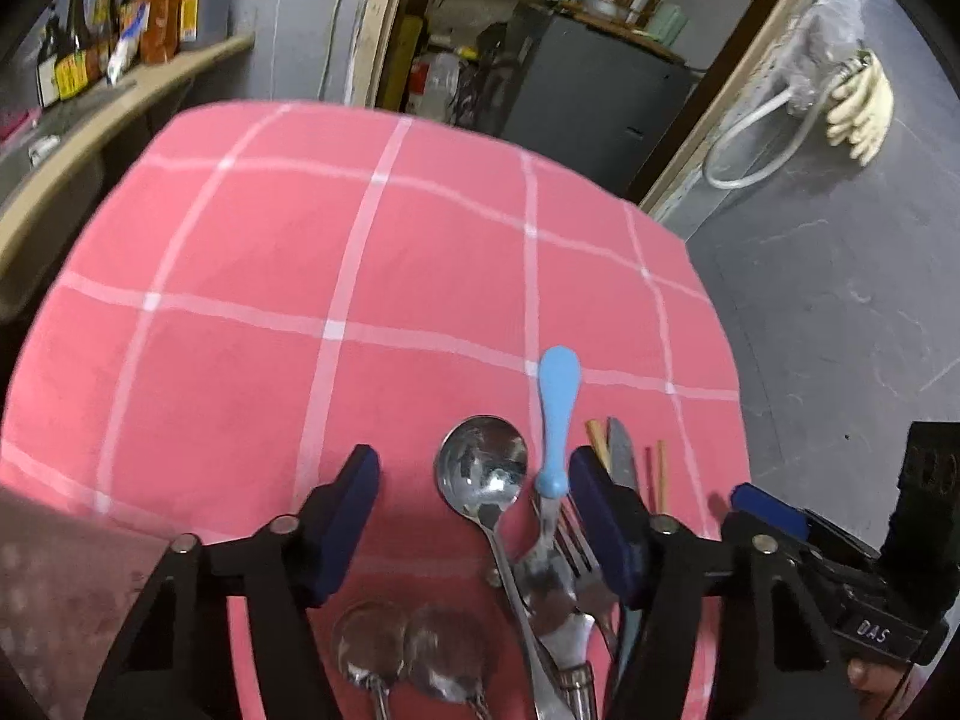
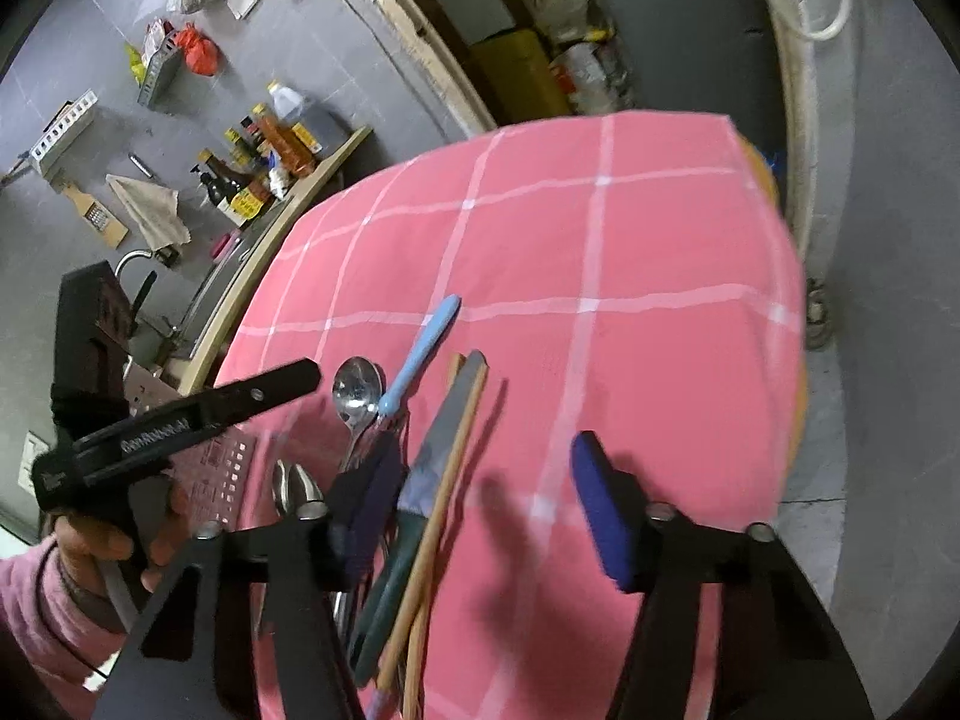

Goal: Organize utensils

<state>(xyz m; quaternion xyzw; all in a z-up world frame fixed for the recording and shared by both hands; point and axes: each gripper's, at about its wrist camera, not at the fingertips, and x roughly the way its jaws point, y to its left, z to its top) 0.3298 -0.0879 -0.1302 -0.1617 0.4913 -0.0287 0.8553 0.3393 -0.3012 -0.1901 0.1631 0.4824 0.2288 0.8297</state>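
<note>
A heap of utensils lies at the near edge of the pink checked cloth (image 1: 420, 252). My left gripper (image 1: 480, 516) is open over a large steel spoon (image 1: 480, 468), a blue-handled utensil (image 1: 558, 402) and fork tines (image 1: 576, 540), its pads not pressing on any of them. Two more spoons (image 1: 408, 654) lie nearer. My right gripper (image 2: 486, 510) is open, its left pad beside a green-handled knife (image 2: 444, 438) and wooden chopsticks (image 2: 447, 480) that lie between the jaws. One blue pad of the right gripper (image 1: 768, 510) shows in the left wrist view.
A pink perforated container (image 2: 222, 468) sits at the cloth's left edge, beside a hand in a pink sleeve (image 2: 114, 540). Sauce bottles (image 2: 264, 162) stand on a shelf further left. Grey floor (image 1: 840, 312) lies past the table's right edge.
</note>
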